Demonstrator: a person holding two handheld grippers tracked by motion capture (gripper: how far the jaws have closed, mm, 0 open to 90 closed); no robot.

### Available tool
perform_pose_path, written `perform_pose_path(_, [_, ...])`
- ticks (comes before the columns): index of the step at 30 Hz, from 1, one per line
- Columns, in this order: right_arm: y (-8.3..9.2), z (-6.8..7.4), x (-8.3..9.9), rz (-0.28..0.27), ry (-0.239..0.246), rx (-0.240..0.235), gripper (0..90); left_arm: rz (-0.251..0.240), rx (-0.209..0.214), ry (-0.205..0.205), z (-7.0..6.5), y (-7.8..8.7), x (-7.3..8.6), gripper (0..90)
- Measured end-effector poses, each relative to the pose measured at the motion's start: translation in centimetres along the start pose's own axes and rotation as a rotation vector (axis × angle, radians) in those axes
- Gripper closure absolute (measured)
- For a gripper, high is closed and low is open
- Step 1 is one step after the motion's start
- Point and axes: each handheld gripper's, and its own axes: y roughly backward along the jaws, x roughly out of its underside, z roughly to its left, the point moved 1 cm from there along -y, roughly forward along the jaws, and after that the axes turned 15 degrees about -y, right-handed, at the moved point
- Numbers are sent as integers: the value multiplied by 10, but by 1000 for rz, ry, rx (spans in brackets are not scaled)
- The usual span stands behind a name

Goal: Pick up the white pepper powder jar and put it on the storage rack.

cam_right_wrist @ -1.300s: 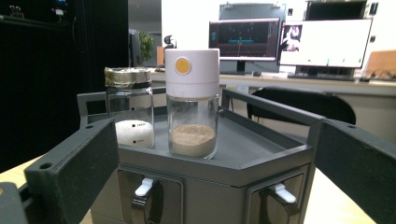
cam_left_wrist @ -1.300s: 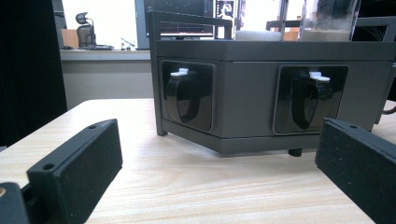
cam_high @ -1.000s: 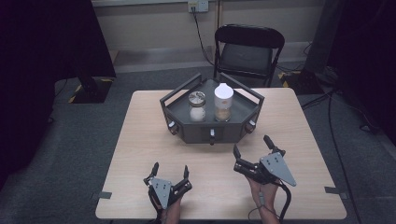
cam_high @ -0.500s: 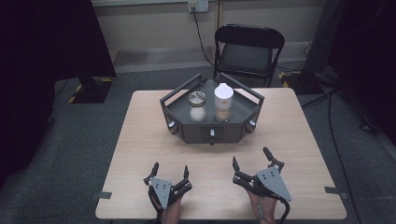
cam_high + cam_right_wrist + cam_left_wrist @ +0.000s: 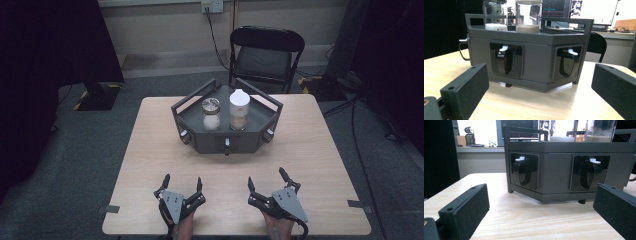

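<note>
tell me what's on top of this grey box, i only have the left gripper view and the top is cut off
Observer: Two jars stand in the grey tray: a metal-lidded jar holding white powder, and a taller white-lidded jar holding tan powder.
Operator: is my other gripper near it
Observer: No. The right gripper rests at the table's near edge, jaws apart, holding nothing.
Operator: anything behind the table
Observer: A black folding chair, facing the table.

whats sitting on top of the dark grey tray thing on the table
Two clear jars stand on the tray: the left jar holds white grains, the taller right jar a tan powder. What lies inside the tray's closed body is hidden.
</note>
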Motion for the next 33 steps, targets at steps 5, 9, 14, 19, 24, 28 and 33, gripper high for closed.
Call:
perform_pose_path(5, [1,-1,7,2,-5,18,1,0,0,0,0,0,0,0])
perform_pose_path(9, [2,-3,15,-1,-8,28,1,0,0,0,0,0,0,0])
perform_pose_path(14, [3,-4,21,-6,-20,37,1,0,0,0,0,0,0,0])
perform_pose_path(19, [2,-6,23,-3,-28,34,1,0,0,0,0,0,0,0])
perform_pose_path(24, [3,-8,25,-15,-58,35,1,0,-1,0,0,0,0,0])
perform_pose_path(28, [5,-9,28,-29,-49,26,1,0,-1,0,0,0,0,0])
perform_pose_path(33, [5,-10,28,-32,-52,23,2,0,-1,0,0,0,0,0])
